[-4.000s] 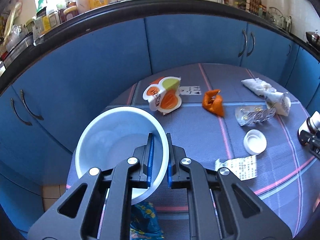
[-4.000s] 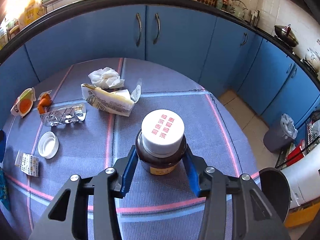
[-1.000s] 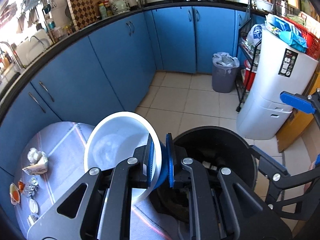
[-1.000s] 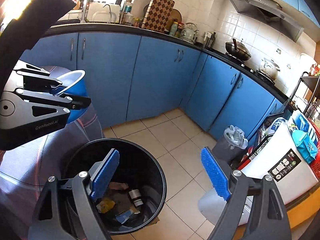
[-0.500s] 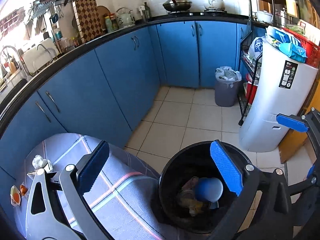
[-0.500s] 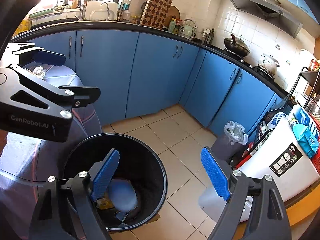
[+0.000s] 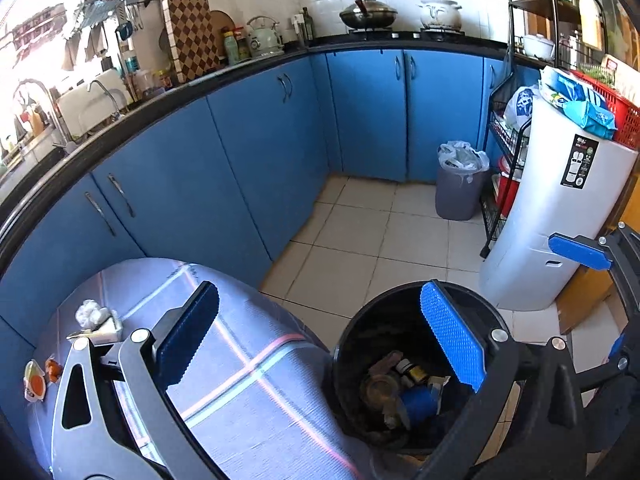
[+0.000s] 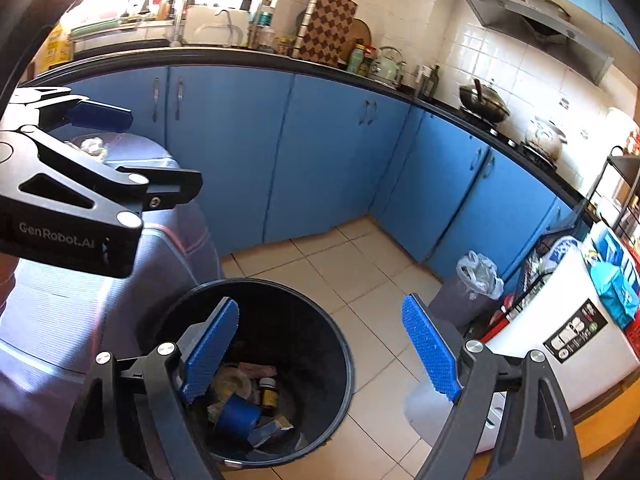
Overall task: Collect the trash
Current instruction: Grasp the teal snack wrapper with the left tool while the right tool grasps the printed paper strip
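Observation:
The black trash bin (image 7: 352, 332) stands on the floor against the round table (image 7: 240, 400). Inside it lie a blue bowl (image 7: 418, 400), bottom up, a brown bottle (image 7: 412, 370) and scraps. My left gripper (image 7: 320, 340) hangs wide open and empty above the table edge and the bin. The right gripper (image 8: 320, 352) is also open and empty over the bin (image 8: 320, 312), where the bowl (image 8: 238, 416) and bottle (image 8: 268, 394) show. In that view the left gripper (image 8: 164, 152) is at the upper left. A tissue (image 7: 90, 312), a carton (image 7: 100, 330) and an orange wrapper (image 7: 34, 380) remain on the table.
A small grey bin with a plastic liner (image 7: 460, 188) stands by the blue cabinets (image 7: 260, 152). A white appliance (image 7: 560, 220) and a wire rack (image 7: 500, 152) are on the right. Tiled floor (image 7: 360, 240) lies between them and the black bin.
The left gripper was shut on the bowl's rim over the bin; it opened, the bowl dropped into the bin and settled bottom up, and the gripper rose a little. The right gripper stayed put.

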A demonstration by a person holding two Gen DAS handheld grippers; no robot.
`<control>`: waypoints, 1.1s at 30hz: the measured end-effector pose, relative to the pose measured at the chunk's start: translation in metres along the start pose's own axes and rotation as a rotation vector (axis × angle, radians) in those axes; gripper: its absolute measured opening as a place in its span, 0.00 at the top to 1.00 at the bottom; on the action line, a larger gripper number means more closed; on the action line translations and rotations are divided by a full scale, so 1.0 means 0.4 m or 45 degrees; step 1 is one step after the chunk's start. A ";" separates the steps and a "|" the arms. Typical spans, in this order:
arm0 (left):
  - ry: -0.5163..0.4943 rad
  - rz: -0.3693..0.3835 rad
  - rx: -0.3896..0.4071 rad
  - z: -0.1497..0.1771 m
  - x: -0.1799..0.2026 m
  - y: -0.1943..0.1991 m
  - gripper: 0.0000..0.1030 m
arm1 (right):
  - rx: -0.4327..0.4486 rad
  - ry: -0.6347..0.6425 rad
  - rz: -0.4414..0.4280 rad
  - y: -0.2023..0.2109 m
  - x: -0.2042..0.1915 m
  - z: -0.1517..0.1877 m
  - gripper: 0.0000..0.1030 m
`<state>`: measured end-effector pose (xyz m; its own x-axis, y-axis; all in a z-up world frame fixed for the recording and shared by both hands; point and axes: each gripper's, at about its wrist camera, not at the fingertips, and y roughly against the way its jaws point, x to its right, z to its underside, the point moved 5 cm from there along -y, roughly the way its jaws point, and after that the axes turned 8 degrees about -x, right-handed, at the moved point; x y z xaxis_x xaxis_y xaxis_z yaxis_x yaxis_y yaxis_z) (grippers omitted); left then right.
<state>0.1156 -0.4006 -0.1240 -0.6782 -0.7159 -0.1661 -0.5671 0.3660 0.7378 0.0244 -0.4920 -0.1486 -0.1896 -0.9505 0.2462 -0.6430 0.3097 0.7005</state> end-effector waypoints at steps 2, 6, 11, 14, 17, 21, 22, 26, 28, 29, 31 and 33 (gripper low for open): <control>0.004 -0.019 0.013 0.012 -0.023 0.020 0.03 | 0.011 0.020 -0.020 0.012 -0.023 -0.011 0.21; 0.028 -0.069 0.028 0.047 -0.091 0.066 0.03 | 0.043 0.084 -0.093 0.037 -0.093 -0.038 0.21; 0.063 -0.145 0.022 0.141 -0.227 0.141 0.03 | 0.100 0.201 -0.193 0.069 -0.211 -0.076 0.21; 0.099 -0.208 -0.007 0.216 -0.328 0.188 0.03 | 0.140 0.277 -0.254 0.083 -0.301 -0.105 0.21; 0.160 -0.280 -0.040 0.288 -0.429 0.227 0.03 | 0.163 0.341 -0.318 0.088 -0.393 -0.135 0.21; 0.281 -0.414 -0.106 0.421 -0.575 0.274 0.03 | 0.182 0.411 -0.434 0.086 -0.532 -0.181 0.21; 0.313 -0.443 -0.131 0.460 -0.607 0.282 0.03 | 0.185 0.423 -0.458 0.087 -0.562 -0.188 0.21; 0.387 -0.535 -0.214 0.595 -0.690 0.293 0.03 | 0.176 0.497 -0.573 0.086 -0.713 -0.223 0.21; 0.411 -0.553 -0.259 0.661 -0.720 0.288 0.03 | 0.161 0.526 -0.620 0.082 -0.777 -0.233 0.21; 0.425 -0.552 -0.278 0.690 -0.732 0.283 0.03 | 0.151 0.540 -0.641 0.077 -0.809 -0.236 0.21; 0.449 -0.549 -0.302 0.727 -0.750 0.272 0.04 | 0.134 0.573 -0.668 0.073 -0.873 -0.238 0.21; 0.477 -0.536 -0.310 0.754 -0.769 0.265 0.04 | 0.123 0.589 -0.683 0.074 -0.919 -0.238 0.21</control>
<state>0.1232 0.0375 -0.1921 -0.1834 -0.9460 -0.2673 -0.5976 -0.1086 0.7944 0.1460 -0.1310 -0.1546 0.4916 -0.8563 0.1584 -0.6265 -0.2215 0.7473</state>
